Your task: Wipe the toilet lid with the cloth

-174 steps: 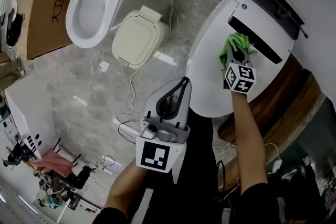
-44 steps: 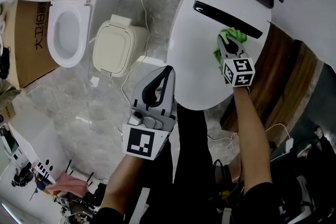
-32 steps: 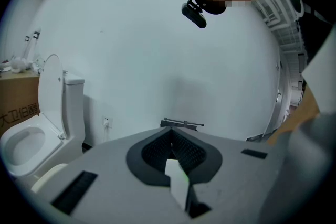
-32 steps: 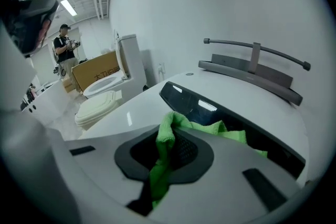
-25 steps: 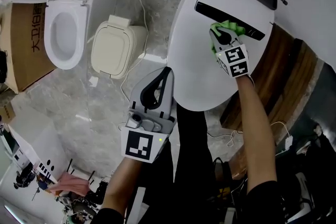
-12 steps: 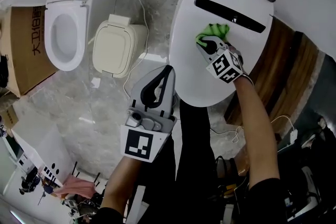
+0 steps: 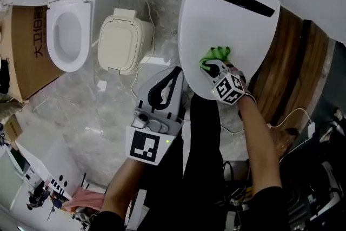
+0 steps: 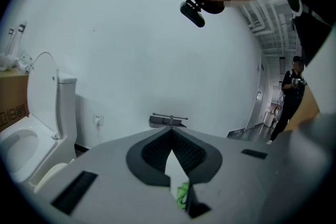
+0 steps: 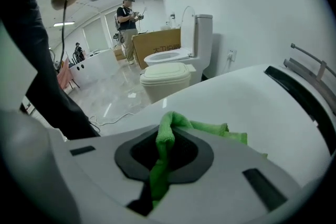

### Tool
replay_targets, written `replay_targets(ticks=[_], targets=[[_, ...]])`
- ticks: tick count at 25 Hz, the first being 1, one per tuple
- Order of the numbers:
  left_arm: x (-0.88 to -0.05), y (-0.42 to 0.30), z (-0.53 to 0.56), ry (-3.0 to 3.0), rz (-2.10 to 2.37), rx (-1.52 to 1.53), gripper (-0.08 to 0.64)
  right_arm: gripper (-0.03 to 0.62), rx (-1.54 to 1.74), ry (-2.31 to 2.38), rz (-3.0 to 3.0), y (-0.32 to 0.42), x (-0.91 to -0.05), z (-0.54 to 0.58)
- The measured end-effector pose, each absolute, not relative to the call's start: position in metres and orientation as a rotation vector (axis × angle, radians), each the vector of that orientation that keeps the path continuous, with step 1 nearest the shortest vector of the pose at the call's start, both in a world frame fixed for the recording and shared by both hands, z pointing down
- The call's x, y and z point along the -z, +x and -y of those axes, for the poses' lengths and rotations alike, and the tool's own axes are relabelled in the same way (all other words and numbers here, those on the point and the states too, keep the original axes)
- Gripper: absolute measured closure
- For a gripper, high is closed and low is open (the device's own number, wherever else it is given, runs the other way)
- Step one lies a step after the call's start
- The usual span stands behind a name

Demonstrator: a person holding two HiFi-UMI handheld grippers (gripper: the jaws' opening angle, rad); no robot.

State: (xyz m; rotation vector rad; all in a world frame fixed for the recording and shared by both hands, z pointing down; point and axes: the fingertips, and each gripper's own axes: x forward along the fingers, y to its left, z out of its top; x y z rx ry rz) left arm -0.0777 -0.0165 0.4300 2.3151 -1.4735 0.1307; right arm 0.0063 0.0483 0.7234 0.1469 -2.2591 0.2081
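— Two grippers; what do their jaws hold?
— The right gripper (image 7: 212, 69) has its jaws clamped on the green cloth (image 7: 216, 54), which lies on the white toilet lid (image 7: 232, 24), near the lid's front edge.
— And the left gripper (image 7: 176, 70)?
— It hangs just beside the lid's rim, off its surface, jaws together with nothing between them.
— Where is the cloth's loose end?
— It spreads on the lid just beyond the right jaws' tips.

The left tongs (image 7: 176, 71) and right tongs (image 7: 211, 66) are pale grey with black-lined jaws, each bearing a white cube (image 7: 145, 147) of black square markers. The person's sleeves (image 7: 266, 207) are black.
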Motion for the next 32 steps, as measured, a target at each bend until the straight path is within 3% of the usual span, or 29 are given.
replay_targets(ticks=[6,26,32], targets=[[-0.430,-0.067,-0.014,2.381,1.369,-0.142,0.551,0.560,-0.321,0.250,2.251,0.016,-0.735,-0.126],[-0.435,-0.034,-0.068,2.443,1.244,-0.191,0.551,0.560,-0.398,0.348,2.231,0.018,-0.743,-0.193],[-0.429,-0.026,-0.072,2.440,1.241,-0.187,0.551,0.561,-0.690,0.312,2.222,0.023,-0.739,-0.224]])
